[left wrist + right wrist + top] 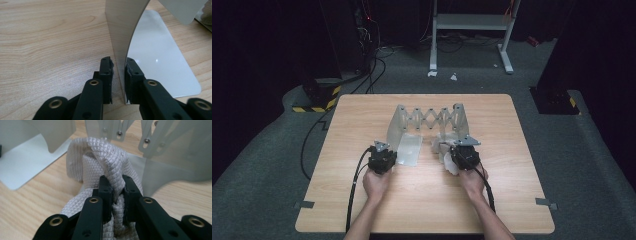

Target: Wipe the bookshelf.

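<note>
So right tongs point(116, 192) pinch the white cloth point(105, 157), left tongs point(118, 75) straddle the rack's end plate point(122, 32), not quite clamped.

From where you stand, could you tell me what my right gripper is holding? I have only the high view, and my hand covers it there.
Observer: The right gripper is shut on a white quilted cloth, bunched between its jaws.
Operator: Thank you. Is the left gripper gripping anything?
Observer: The left gripper has its jaws on either side of the upright wall of the left metal end plate, at its lower edge; the right-hand pad touches it, the other stands just off.
Operator: And is the cloth near the rack?
Observer: It sits just in front of the scissor lattice.
</note>
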`<state>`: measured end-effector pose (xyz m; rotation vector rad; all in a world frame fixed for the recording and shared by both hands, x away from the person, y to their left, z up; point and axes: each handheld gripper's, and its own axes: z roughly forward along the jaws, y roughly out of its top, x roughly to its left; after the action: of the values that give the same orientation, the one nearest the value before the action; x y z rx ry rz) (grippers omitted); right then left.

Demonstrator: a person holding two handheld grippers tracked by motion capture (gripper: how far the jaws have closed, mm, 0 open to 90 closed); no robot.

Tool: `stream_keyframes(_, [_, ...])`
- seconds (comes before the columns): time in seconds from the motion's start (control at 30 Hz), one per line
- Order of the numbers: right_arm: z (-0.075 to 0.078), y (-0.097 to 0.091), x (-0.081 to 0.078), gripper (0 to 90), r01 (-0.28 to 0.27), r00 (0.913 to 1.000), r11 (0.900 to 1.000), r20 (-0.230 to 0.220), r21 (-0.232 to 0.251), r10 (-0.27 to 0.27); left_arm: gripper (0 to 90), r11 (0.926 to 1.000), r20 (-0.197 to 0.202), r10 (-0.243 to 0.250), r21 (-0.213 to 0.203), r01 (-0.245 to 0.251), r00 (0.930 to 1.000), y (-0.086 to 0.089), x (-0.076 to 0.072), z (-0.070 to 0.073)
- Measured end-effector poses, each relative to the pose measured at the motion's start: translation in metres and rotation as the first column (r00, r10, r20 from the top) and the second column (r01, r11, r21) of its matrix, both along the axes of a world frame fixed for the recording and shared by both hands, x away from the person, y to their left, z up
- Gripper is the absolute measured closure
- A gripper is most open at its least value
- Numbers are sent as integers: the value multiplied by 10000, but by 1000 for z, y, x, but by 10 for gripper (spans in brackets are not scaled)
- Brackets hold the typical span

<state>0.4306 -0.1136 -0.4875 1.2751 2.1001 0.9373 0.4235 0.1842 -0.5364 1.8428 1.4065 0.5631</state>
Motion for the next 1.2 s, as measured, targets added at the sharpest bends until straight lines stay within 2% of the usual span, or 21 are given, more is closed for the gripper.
stream_keyframes(0.2, [8,5,11,804,239,9996,9995,171,192,-242,851,9999,-1,-147,45,147,9999,-1,-1,0])
stream_keyframes(0.33, [20,5,12,804,204,9987,9980,446,593,-231,853,9999,-12,-139,3,139,9999,-1,0,0])
stream_keyframes(0.5, [34,2,12,805,67,9980,9949,625,1006,-130,855,9999,-12,-139,16,139,9999,-1,-1,0])
stream_keyframes(0.6, [41,1,14,804,-56,9978,9916,659,1295,-30,856,9997,30,-127,199,127,9999,-2,-1,0])
stream_keyframes(0.8, [59,1,16,805,-429,9947,9830,1001,1784,253,857,9998,6,-133,133,132,9999,-1,-1,0])
stream_keyframes(0.87, [62,3,17,804,-478,9942,9827,1036,1792,295,857,9998,1,-134,138,134,9999,-1,-1,0])
stream_keyframes(0.97, [61,7,18,804,-623,9934,9853,1049,1591,458,857,9999,-2,-111,68,111,9999,-2,-1,0])
stream_keyframes(1.2, [37,14,27,804,-526,9979,9906,444,1264,474,857,9999,-14,-133,34,133,9999,-1,-1,0])
